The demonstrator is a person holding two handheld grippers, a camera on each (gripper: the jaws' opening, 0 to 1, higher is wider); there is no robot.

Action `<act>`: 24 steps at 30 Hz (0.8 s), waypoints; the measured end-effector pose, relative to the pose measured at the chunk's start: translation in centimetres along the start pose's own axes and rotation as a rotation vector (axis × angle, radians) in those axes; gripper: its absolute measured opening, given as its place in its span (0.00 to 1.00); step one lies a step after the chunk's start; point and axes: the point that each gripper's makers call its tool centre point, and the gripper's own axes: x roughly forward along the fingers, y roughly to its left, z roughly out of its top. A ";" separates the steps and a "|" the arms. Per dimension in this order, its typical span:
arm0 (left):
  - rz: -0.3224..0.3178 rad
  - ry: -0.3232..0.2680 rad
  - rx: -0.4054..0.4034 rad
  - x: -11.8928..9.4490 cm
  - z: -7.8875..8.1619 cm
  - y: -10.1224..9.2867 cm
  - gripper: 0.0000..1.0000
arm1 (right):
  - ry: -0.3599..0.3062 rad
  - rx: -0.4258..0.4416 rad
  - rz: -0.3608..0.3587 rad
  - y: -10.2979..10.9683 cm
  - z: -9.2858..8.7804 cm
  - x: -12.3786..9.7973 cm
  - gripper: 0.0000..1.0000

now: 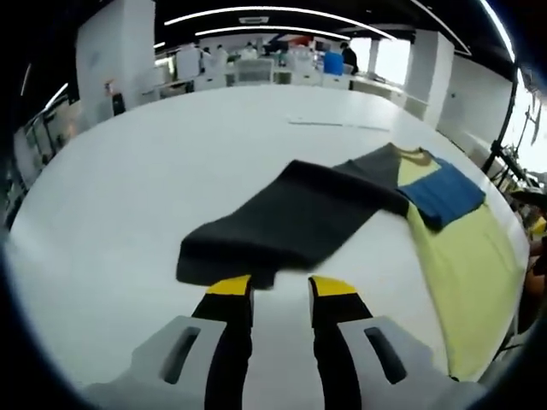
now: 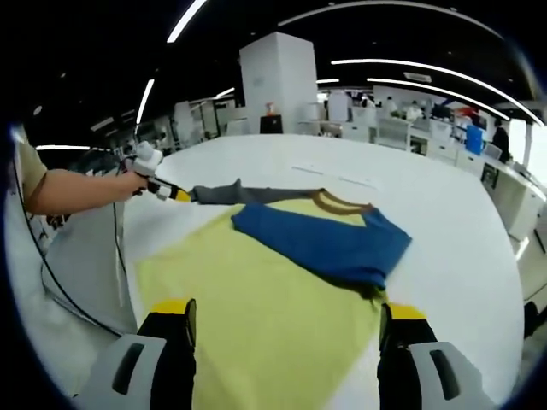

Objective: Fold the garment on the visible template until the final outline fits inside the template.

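A colour-block garment lies on the white table (image 1: 154, 171), partly over a yellow template (image 1: 470, 265). Its dark grey part (image 1: 291, 222) stretches toward my left gripper (image 1: 281, 286), whose jaws stand a little apart with the grey edge at their yellow tips. Beyond it lie the folded blue part (image 1: 444, 195) and the collar (image 1: 416, 155). In the right gripper view the blue part (image 2: 329, 243) rests on the template (image 2: 256, 316), and the grey part (image 2: 235, 194) runs left to the left gripper (image 2: 168, 192), held by a person's hand. My right gripper (image 2: 286, 312) hangs wide open over the template's near side.
A thin paper strip (image 1: 338, 124) lies on the far side of the table. A cable (image 2: 77, 290) hangs from the person's forearm (image 2: 77, 190) at the table's left edge. Desks, pillars and people stand far behind.
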 end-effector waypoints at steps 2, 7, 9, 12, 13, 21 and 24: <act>0.009 0.007 -0.003 0.2 -0.1 0.3 0.21 | 0.004 -0.001 0.001 0.1 -0.2 -0.1 0.88; 0.013 0.016 0.005 0.7 0.0 0.3 0.19 | 0.014 -0.001 0.004 0.3 -0.7 -0.4 0.88; 0.016 0.023 0.014 0.8 0.1 0.3 0.19 | 0.017 0.001 0.002 0.2 -0.9 -0.6 0.88; 0.021 0.033 0.028 1.2 0.1 0.4 0.18 | 0.018 0.006 -0.003 0.0 -1.0 -0.7 0.88; 0.025 0.041 0.038 1.3 0.1 0.5 0.17 | 0.019 0.007 -0.005 0.0 -1.0 -0.8 0.88; 0.040 0.060 0.071 1.6 -0.2 1.2 0.10 | 0.020 0.009 -0.015 -0.3 -1.1 -1.0 0.87; 0.038 0.060 0.069 1.5 -0.2 1.3 0.07 | 0.024 0.010 -0.015 -0.3 -1.2 -1.0 0.87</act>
